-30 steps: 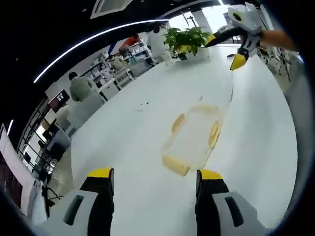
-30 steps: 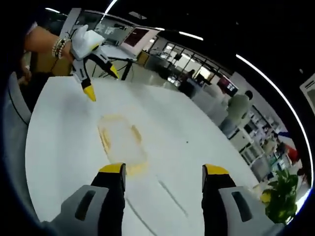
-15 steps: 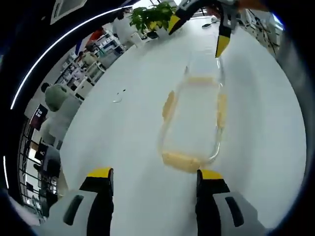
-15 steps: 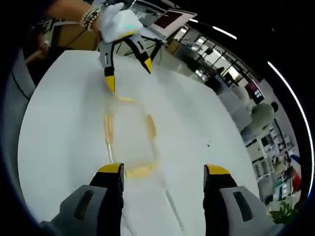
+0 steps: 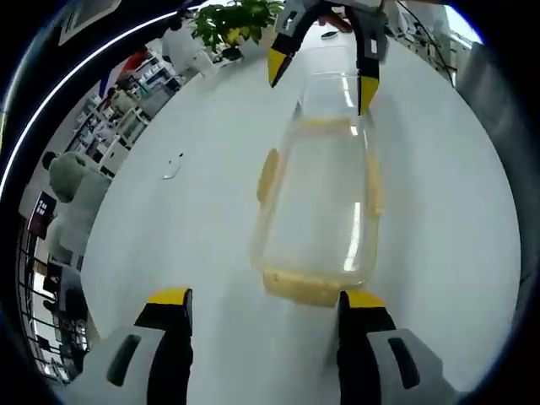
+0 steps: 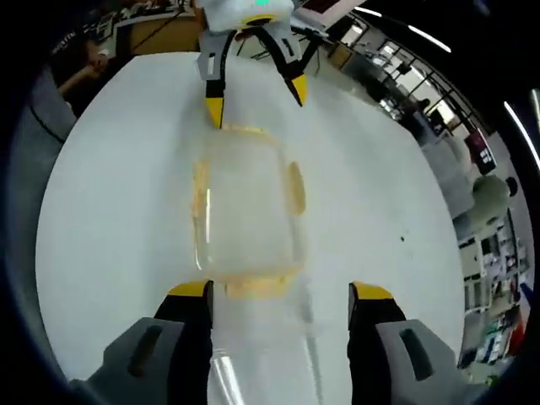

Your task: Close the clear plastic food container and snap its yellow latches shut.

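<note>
The clear plastic container point(image 5: 316, 211) lies lengthwise on the white table point(image 5: 169, 245), with yellow latches point(image 5: 299, 287) at its ends and long sides. My left gripper point(image 5: 267, 299) is open, its jaws just short of the near end latch. At the far end my right gripper point(image 5: 321, 80) is open, its tips either side of that end. In the right gripper view the container point(image 6: 245, 207) sits just ahead of my right gripper point(image 6: 282, 291). A clear flat piece point(image 6: 261, 359), apparently the lid, lies between its jaws. The left gripper point(image 6: 256, 101) stands open beyond.
A potted plant point(image 5: 232, 21) stands at the table's far edge. A small object point(image 5: 171, 166) lies on the table left of the container. People sit at desks point(image 5: 72, 181) beyond the table's left edge. White tabletop stretches wide on both sides of the container.
Both grippers have moved in toward the container from opposite ends and lined up with its length. Both have stayed open. The container has not shifted on the table.
</note>
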Demonstrator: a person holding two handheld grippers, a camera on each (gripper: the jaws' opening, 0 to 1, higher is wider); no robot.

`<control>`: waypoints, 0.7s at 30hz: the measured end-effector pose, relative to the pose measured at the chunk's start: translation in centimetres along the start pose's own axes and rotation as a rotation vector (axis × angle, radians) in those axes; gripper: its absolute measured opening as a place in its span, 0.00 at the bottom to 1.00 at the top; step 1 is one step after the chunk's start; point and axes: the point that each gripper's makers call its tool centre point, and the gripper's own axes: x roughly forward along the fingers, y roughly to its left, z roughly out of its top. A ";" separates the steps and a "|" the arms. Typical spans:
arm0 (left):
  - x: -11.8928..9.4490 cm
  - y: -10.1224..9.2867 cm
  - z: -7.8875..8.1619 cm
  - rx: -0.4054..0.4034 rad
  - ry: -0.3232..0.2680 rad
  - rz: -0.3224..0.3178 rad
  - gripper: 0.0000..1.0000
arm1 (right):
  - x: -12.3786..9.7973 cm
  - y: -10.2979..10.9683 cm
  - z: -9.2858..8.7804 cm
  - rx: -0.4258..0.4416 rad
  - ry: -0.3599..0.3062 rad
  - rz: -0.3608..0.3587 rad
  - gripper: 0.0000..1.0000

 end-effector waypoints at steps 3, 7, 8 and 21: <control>0.3 0.0 -0.1 0.007 0.011 -0.018 0.66 | 0.8 0.3 -0.9 -0.037 0.050 0.034 0.62; 0.8 -0.1 0.1 -0.009 0.015 -0.052 0.65 | 1.6 0.9 -1.0 -0.078 0.069 0.085 0.59; 0.9 -0.2 0.2 -0.005 0.011 -0.062 0.64 | 1.8 1.1 -0.8 -0.077 0.069 0.111 0.57; 1.8 -0.3 0.4 0.006 0.042 -0.172 0.60 | 2.4 2.4 -1.3 0.009 0.113 0.378 0.38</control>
